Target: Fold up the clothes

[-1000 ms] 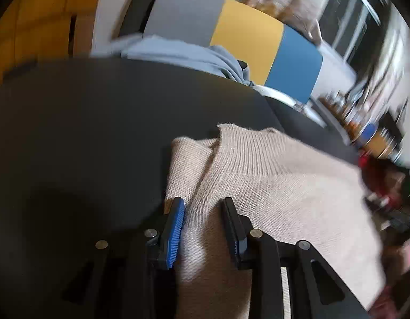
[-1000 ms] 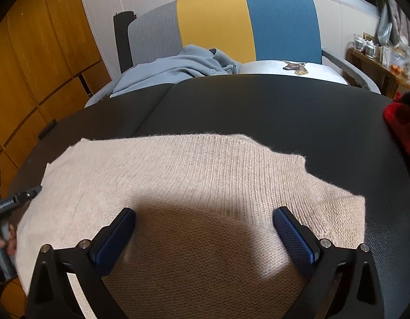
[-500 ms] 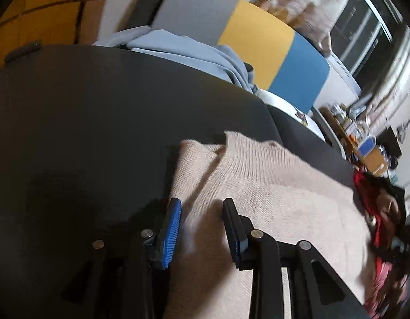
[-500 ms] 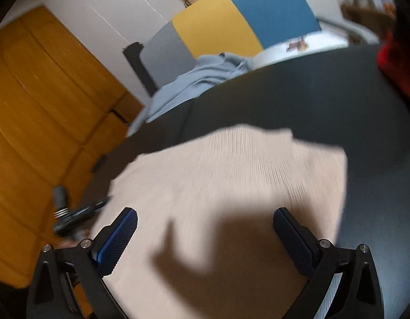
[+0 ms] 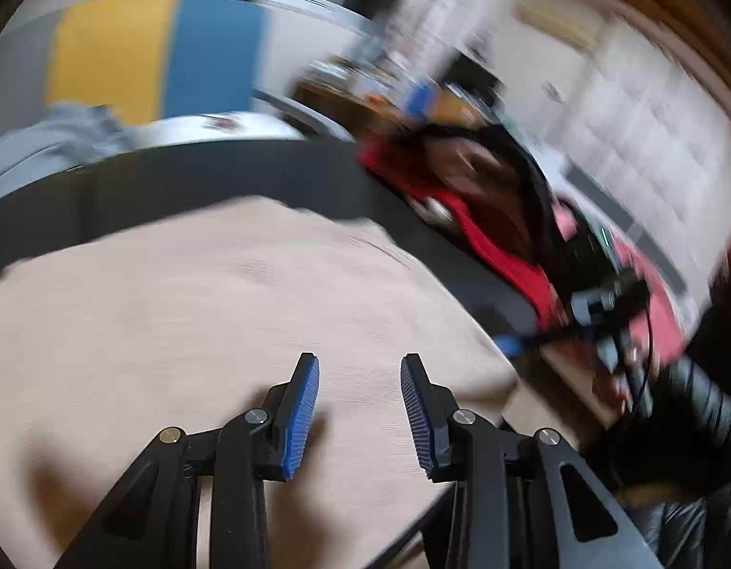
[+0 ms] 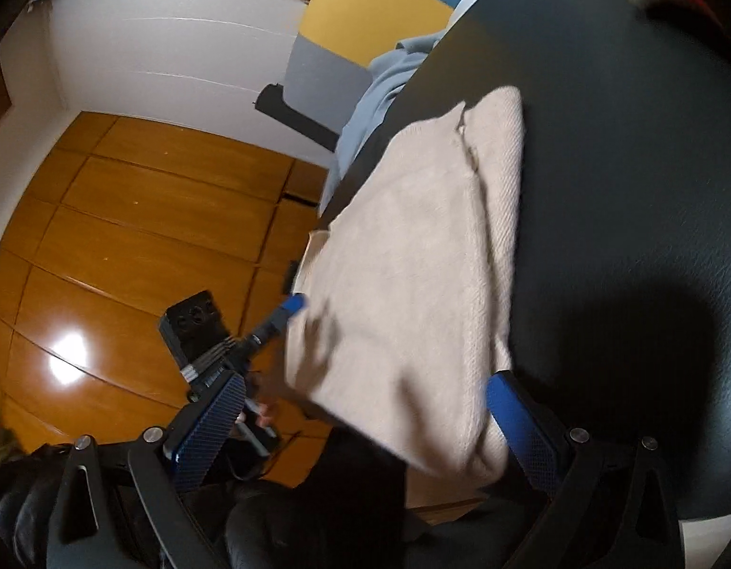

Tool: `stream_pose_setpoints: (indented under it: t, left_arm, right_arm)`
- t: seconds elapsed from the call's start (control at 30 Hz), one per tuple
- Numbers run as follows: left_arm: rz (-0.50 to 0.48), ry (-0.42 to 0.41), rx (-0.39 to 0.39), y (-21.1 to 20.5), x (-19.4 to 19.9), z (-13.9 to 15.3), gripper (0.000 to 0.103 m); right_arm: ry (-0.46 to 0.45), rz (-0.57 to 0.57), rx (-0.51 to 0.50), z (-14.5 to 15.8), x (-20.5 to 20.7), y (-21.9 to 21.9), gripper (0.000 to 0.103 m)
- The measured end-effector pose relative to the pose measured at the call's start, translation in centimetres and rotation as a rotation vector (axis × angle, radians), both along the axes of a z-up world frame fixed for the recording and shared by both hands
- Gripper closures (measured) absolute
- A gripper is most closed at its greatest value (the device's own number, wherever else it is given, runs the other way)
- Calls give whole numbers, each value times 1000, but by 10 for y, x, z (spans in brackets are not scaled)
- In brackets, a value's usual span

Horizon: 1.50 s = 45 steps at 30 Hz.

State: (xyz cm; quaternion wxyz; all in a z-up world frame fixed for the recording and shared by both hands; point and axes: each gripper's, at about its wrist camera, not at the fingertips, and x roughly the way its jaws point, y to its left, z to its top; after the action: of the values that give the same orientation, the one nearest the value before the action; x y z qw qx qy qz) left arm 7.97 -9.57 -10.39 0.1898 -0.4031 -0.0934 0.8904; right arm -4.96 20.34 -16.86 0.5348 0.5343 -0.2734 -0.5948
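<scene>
Beige knit sweater (image 6: 412, 256) — soft, limp, light; folded at table (image 6: 626, 189) near edge. Best gripped at hem corners. Left gripper (image 5: 358, 408), right gripper (image 6: 356, 419) — fingers spread, empty.

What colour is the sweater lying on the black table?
Beige, a plain knit. The sweater shows best in the right wrist view.

A black table (image 6: 650, 180) carries 1 folded beige knit sweater (image 6: 412, 284) lying flat along its 9 o'clock edge in the right wrist view, its near end overhanging the rim, while a red garment (image 5: 484, 237) sits toward 2 o'clock in the blurred left wrist view.
</scene>
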Motion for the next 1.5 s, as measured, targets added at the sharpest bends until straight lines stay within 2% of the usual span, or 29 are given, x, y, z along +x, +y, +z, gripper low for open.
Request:
stream_pose_setpoints:
  t: [0.1,0.17,0.27,0.3,0.37,0.47,0.57,0.6,0.67,0.7,0.77,0.83,0.87,0.97,1.07,1.13,1.23,1.27,1.33,1.5]
  left_arm:
    - [-76,-77,-27,21,-16,-21,67]
    - [-59,-126,-19,20,-25,-37,68]
    - [-39,-156,71,4,-32,-42,69]
    - [-40,-162,80,1,-33,-43,72]
    - [-40,-165,90,-2,-33,-45,75]
    - [-30,-161,109,0,-31,-46,75]
    - [-27,-159,94,3,-31,-39,73]
    - [-28,-155,86,4,-31,-36,70]
    - [-9,-123,71,2,-31,-26,69]
    - [11,-95,68,-2,-32,-18,68]
    - [60,-50,94,-16,-35,-7,68]
    - [122,-28,115,-30,-42,0,66]
    - [164,-24,99,-39,-44,1,66]
    - [231,-20,76,-54,-43,0,66]
    - [319,-15,19,-69,-34,-6,66]
    - [357,-26,10,-76,-31,-12,66]
    - [393,-20,52,-90,-17,-10,67]
    - [405,-18,66,-95,-12,-9,67]
    - [429,-13,93,-105,-2,-8,67]
    - [487,-2,163,-130,23,-5,64]
  right_arm:
    - [-44,97,-48,-1,8,-8,0]
    - [-47,172,-58,0,15,-19,0]
    - [-66,246,-68,-1,17,-36,0]
    - [-69,281,-50,-2,18,-43,0]
    - [-32,388,108,-7,25,-55,0]
    - [-13,440,251,-4,23,-55,0]
    - [51,417,358,8,25,-48,0]
    - [72,403,406,10,24,-45,0]
    - [102,347,479,15,19,-39,0]
    - [117,304,480,21,16,-36,0]
    - [157,226,396,42,10,-37,0]
    - [236,147,302,64,5,-48,0]
    - [270,104,247,71,1,-54,0]
    - [277,3,136,76,-20,-83,0]
    - [237,-89,85,61,-46,-115,0]
    - [234,-137,127,46,-58,-127,0]
    - [308,-243,304,26,-69,-138,0]
    - [330,-266,320,20,-70,-135,0]
    - [397,-273,307,20,-64,-136,2]
    - [607,-210,541,22,-44,-176,0]
